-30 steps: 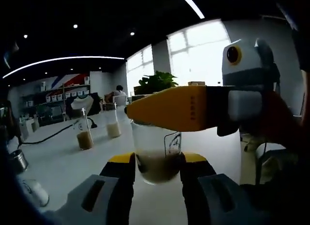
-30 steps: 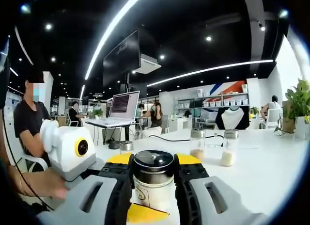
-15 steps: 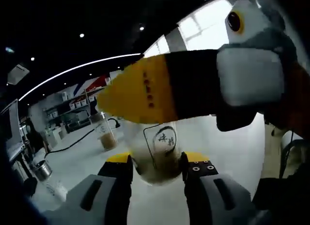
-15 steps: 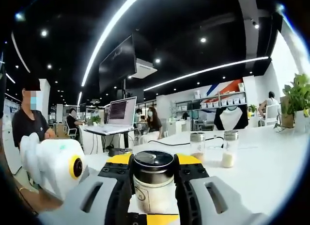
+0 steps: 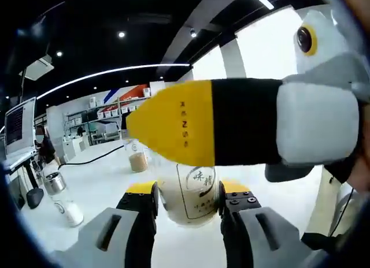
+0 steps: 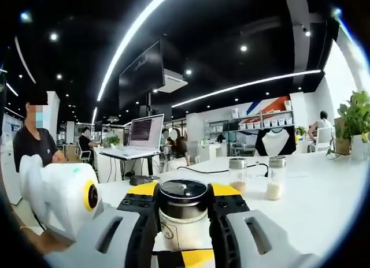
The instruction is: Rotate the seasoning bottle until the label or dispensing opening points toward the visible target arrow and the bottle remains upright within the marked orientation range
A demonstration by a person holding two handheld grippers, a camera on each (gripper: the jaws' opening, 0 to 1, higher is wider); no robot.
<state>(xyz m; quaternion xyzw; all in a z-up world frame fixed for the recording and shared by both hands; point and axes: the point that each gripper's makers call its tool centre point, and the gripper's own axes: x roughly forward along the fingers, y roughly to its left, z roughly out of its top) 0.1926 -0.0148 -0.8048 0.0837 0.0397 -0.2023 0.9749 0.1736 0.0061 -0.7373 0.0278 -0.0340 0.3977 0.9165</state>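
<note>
bottle [image 5: 189, 190] sits pinched low between the left gripper [image 5: 186, 213] jaws in the left gripper view, its printed label turned toward that camera, while the right gripper [image 6: 183, 220] has its jaws pressed against the neck just under the cap [image 6: 183, 190] in the right gripper view. both hold the same bottle above or on the table [image 6: 324, 193]; contact with the surface is hidden, so i cannot tell which. no target arrow can be seen in either view, so how much turn is left is a guess.

to do the twist well, i judge that 1 gripper should act as the pivot and the other should turn, with the axis kept vertical and the turn slow, since the glass is smooth and could slip in a hard pinch. loosening 1 grip slightly before turning would avoid the 2 fighting each other.

the bottle is clear, round glass, holding pale powder. the cap is dark and glossy, a flat disc with a small centre mark. the jaws are black with yellow tips, and the right gripper's long yellow and black finger [image 5: 196, 129] crosses the left gripper view above the label. 2 jars [image 6: 254, 177] with metal lids stand well apart on the white table.
</note>
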